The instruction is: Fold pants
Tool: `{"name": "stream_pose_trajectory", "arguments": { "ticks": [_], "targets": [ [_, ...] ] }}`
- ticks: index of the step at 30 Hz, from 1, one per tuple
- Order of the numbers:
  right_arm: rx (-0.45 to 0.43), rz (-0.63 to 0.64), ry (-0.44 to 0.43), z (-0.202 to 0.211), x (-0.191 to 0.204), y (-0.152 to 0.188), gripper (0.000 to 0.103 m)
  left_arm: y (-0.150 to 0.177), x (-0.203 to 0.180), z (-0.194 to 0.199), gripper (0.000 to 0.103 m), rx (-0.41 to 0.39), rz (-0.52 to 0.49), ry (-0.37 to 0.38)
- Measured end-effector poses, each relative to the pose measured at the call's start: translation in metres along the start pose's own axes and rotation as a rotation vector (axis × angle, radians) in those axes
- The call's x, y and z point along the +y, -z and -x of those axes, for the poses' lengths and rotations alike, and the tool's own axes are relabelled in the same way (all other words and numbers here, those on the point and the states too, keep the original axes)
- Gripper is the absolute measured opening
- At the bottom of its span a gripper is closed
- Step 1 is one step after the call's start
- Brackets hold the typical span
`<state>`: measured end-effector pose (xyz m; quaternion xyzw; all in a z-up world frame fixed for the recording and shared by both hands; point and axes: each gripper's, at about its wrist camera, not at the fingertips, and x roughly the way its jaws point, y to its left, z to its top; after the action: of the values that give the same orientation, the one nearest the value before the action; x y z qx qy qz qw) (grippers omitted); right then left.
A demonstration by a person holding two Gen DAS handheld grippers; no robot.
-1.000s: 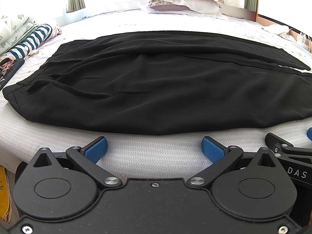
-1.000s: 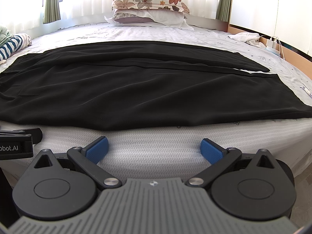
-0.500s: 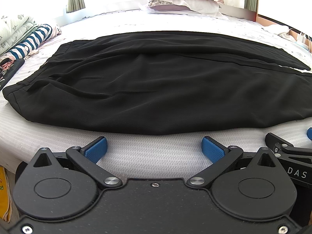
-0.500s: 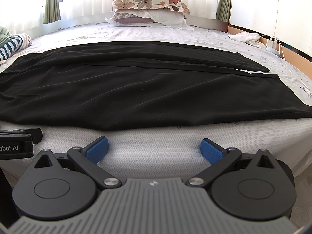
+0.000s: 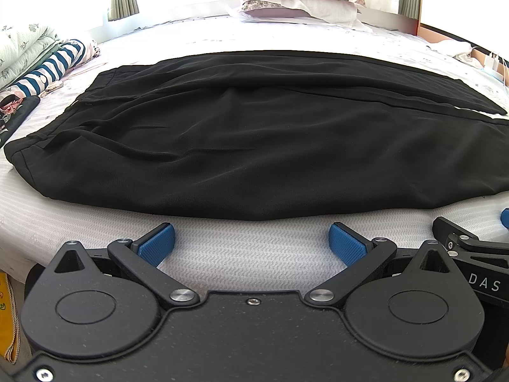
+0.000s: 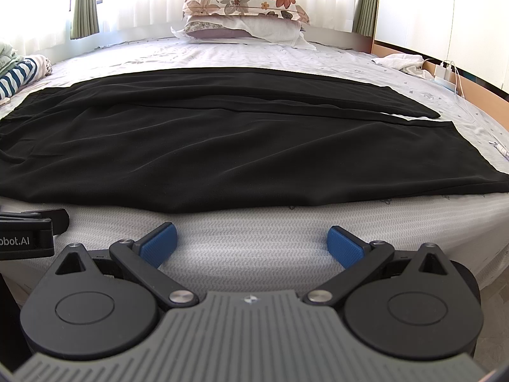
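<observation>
1. Left wrist view: we are holding the left gripper wide open and empty, just short of the black pants lying spread across the bed.
2. Right wrist view: we are holding the right gripper equally wide and empty; the pants look unfolded, so every fold remains.

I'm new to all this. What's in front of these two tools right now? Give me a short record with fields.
surface: bed, white textured cover
garment: black pants, spread flat, waistband to the left, legs to the right
left tool: open, holding nothing, short of the pants' near edge
right tool: open, holding nothing, short of the near edge
far end: pillows, stacked
left side: folded bedding
fold: not yet begun
</observation>
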<state>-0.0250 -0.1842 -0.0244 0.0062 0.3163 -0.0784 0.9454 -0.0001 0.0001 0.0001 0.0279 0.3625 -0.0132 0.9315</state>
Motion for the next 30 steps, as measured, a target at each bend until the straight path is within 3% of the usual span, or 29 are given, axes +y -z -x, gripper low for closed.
{"name": "stream_pose_trajectory", "arguments": {
  "ticks": [22,30],
  "targets": [
    [-0.020,-0.017,-0.015,-0.002,-0.003,0.004,0.103,0.000,0.005,-0.001,0.103,0.004,0.014,0.015],
    [-0.064,-0.068,-0.061,0.018,-0.021,0.003,0.103,-0.011,0.029,0.008,0.103,0.003,0.051,0.015]
  ]
}}
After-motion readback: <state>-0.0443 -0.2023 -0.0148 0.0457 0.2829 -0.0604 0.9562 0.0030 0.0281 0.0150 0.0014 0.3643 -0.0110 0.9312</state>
